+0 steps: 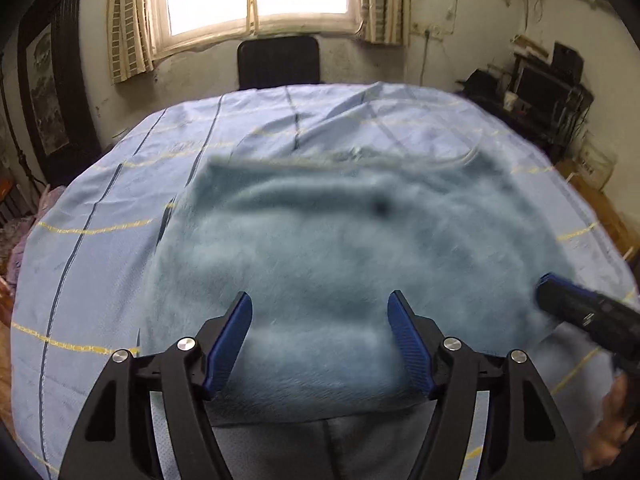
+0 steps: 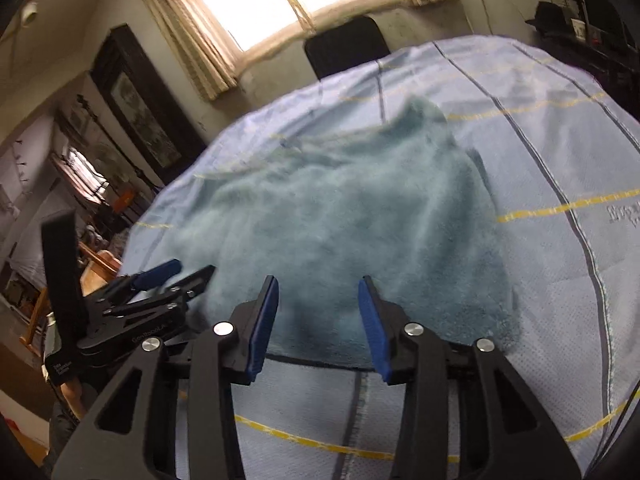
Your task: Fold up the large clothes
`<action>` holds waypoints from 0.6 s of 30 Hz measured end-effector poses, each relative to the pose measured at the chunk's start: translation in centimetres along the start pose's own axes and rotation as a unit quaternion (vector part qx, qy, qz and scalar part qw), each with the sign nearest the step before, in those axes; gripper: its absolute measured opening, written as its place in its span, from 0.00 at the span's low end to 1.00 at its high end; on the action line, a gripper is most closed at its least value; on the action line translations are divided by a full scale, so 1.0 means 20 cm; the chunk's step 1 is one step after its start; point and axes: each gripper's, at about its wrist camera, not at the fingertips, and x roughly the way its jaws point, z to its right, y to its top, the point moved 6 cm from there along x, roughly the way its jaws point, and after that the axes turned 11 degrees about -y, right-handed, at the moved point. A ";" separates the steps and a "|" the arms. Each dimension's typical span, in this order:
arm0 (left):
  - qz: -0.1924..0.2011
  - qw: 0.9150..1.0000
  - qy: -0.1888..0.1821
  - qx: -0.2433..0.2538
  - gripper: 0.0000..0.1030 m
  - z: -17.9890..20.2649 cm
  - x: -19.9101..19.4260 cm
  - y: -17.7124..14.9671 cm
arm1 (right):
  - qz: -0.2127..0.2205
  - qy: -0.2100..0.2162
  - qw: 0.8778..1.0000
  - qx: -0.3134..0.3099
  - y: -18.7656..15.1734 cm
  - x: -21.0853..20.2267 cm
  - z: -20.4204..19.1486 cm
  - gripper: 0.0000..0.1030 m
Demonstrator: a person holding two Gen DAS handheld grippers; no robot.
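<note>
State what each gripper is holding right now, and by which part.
Nothing is held. The left gripper and the right gripper both hover with fingers apart over the near edge of the fluffy blue garment; nothing is pinched.

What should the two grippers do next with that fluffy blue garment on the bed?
Probably lower both and pinch the near hem. The fluffy blue garment lies spread on the striped sheet, and the left gripper and right gripper hang just above its near edge, jaws apart, holding nothing.
</note>
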 end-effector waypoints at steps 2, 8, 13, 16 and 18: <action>0.018 1.000 -0.005 0.007 0.69 0.05 -0.02 0.07 | 0.012 0.008 1.000 -0.003 0.02 -0.02 -0.02 0.41; -0.018 1.000 -0.005 -0.002 0.70 0.10 0.22 0.05 | -0.017 -0.001 1.000 0.017 0.00 0.03 0.02 0.41; -0.022 1.000 0.005 0.018 0.73 0.08 0.27 0.00 | -0.050 0.002 0.998 0.046 -0.03 0.09 0.08 0.39; -0.008 1.000 0.003 0.017 0.72 0.09 0.21 0.00 | -0.041 0.004 0.998 0.048 -0.03 0.07 0.07 0.40; 0.006 1.000 0.006 0.011 0.72 0.07 0.17 0.01 | -0.031 0.007 0.999 0.041 -0.03 0.04 0.05 0.43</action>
